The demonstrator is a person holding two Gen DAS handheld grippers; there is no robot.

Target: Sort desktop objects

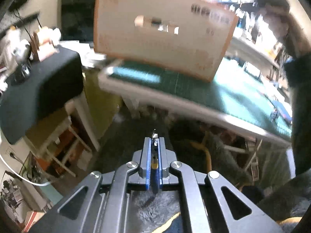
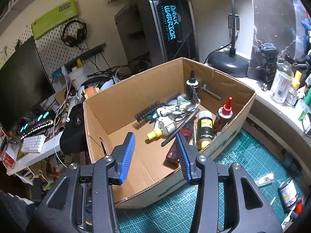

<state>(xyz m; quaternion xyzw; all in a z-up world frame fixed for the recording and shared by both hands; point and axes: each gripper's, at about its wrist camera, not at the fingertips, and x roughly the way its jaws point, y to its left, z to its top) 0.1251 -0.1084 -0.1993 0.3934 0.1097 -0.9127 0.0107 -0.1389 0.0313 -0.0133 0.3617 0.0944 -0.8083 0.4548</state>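
Left gripper (image 1: 155, 137) pinches a thin blade-like tool (image 1: 155, 156), box (image 1: 161, 31) at twelve o'clock. Right gripper (image 2: 155, 141) hangs spread over the box.

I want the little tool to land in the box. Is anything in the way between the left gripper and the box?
Nothing visible blocks it. The left gripper, shut on a thin tool, is off the table edge, and only open air lies between it and the box, though the view is blurry.
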